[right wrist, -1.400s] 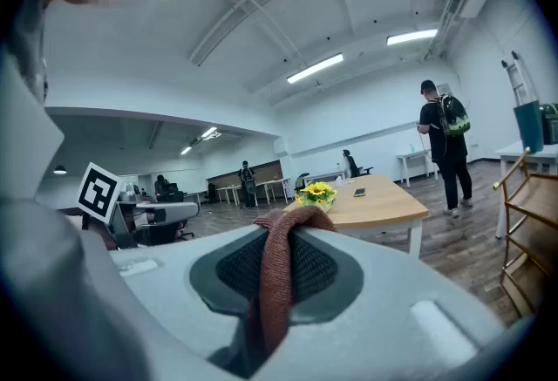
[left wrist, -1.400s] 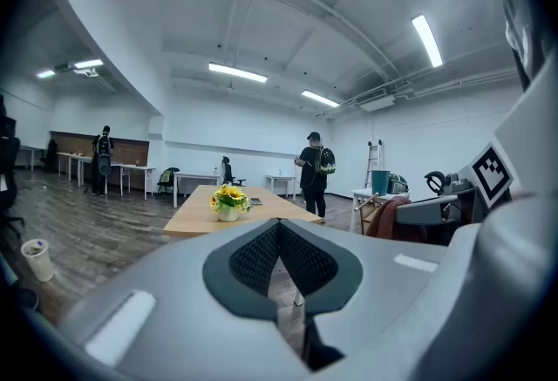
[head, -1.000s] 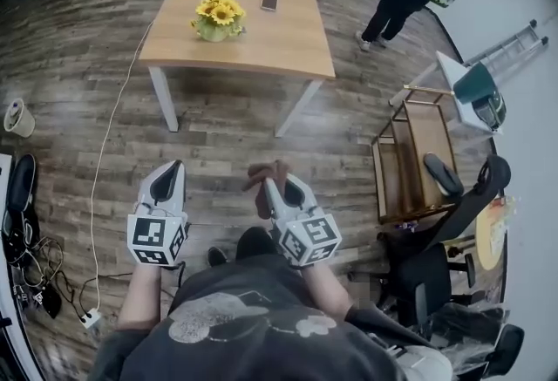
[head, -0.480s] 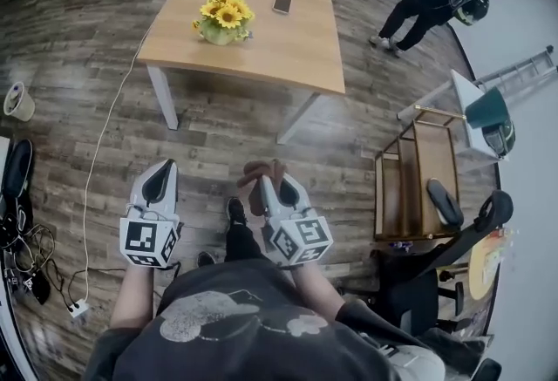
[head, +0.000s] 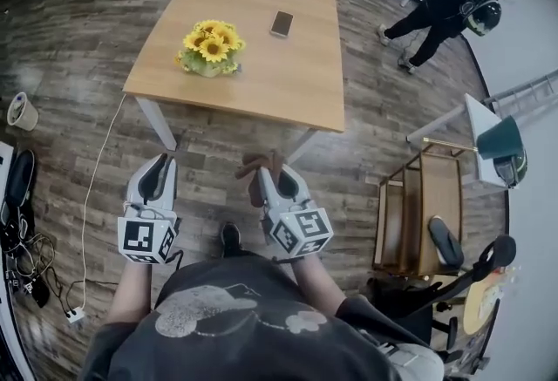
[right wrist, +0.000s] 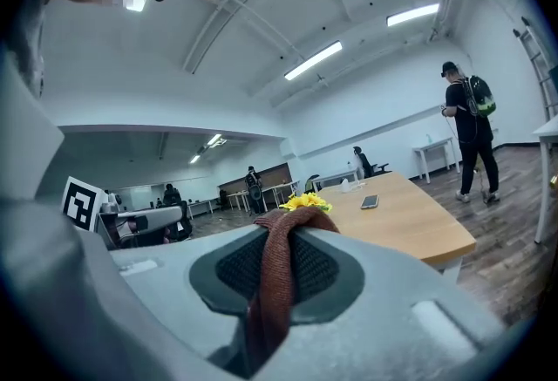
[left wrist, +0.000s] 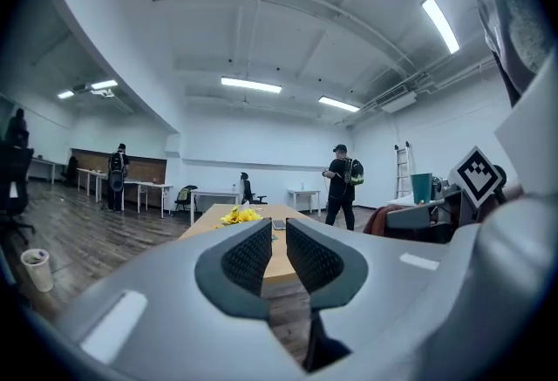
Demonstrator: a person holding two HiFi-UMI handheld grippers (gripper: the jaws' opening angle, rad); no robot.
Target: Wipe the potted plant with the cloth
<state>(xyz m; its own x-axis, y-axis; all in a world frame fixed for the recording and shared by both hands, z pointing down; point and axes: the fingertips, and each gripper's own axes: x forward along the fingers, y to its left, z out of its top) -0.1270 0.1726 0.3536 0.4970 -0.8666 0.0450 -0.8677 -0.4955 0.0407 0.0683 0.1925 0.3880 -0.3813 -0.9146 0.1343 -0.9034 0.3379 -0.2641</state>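
- Your right gripper (right wrist: 281, 255) has its jaws clamped on the one brown cloth (right wrist: 272, 292). Its own view shows the pinch; the head view shows only a tuft.
- Your left gripper's (left wrist: 279, 235) jaws are opening, with nothing between them.
- The one potted sunflower plant (head: 209, 48) stands on the wooden table (head: 288, 87), with one phone (head: 281, 23) near it.

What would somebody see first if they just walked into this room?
Probably the potted plant with its bright yellow sunflowers, sitting on the wooden table ahead. Next comes the brown cloth pinched in the right gripper, low in the head view and not yet at the table.
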